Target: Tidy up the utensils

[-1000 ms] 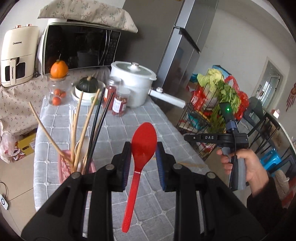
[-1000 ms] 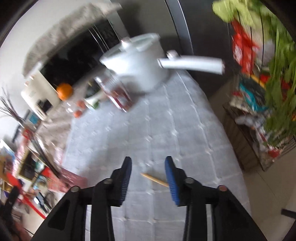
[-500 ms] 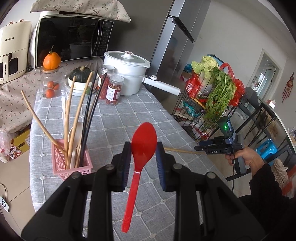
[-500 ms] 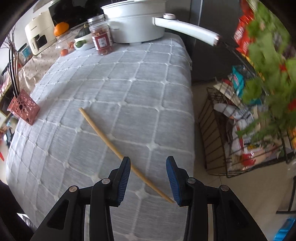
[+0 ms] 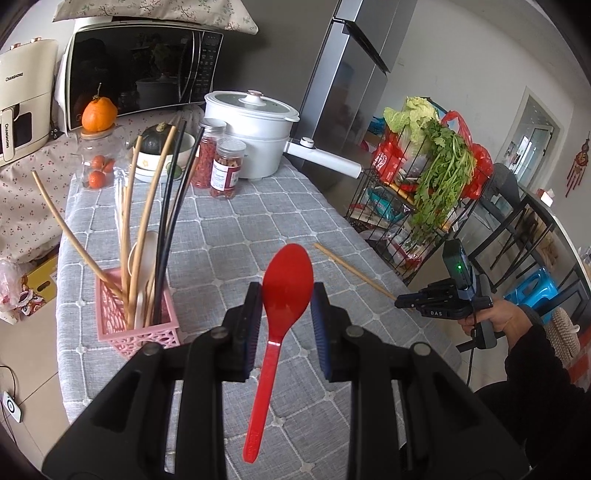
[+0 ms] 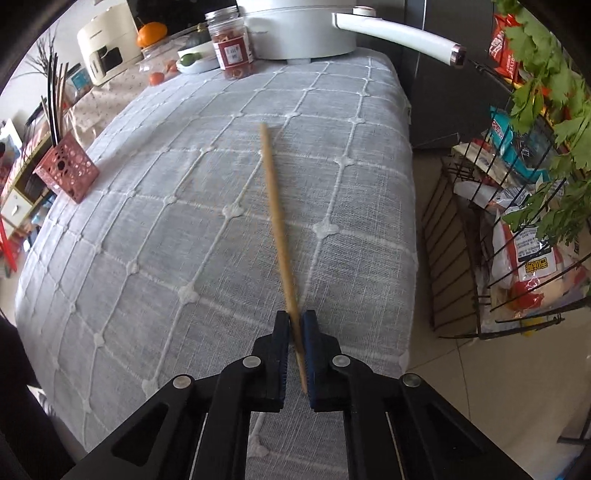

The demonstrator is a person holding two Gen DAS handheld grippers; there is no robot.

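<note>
My left gripper point(image 5: 282, 295) is shut on a red plastic spoon point(image 5: 284, 295), bowl up, held above the grey tablecloth. A pink perforated basket point(image 5: 136, 325) with several wooden and black chopsticks stands to its left; it also shows in the right wrist view point(image 6: 66, 171) at far left. My right gripper point(image 6: 295, 332) is shut on the near end of a wooden chopstick point(image 6: 275, 206), which points away over the table. In the left wrist view the right gripper point(image 5: 402, 303) shows at the table's right edge with the chopstick point(image 5: 351, 269).
A white pot point(image 5: 255, 136) with a long handle point(image 6: 399, 27), two jars point(image 5: 221, 166), a bowl with a squash point(image 5: 155, 144) and a microwave point(image 5: 140, 70) stand at the table's far end. A wire rack with greens point(image 5: 424, 192) stands right of the table.
My right gripper has moved in to the chopstick's near end and shut on it. The left gripper has kept the red spoon and shifted slightly relative to the table.
</note>
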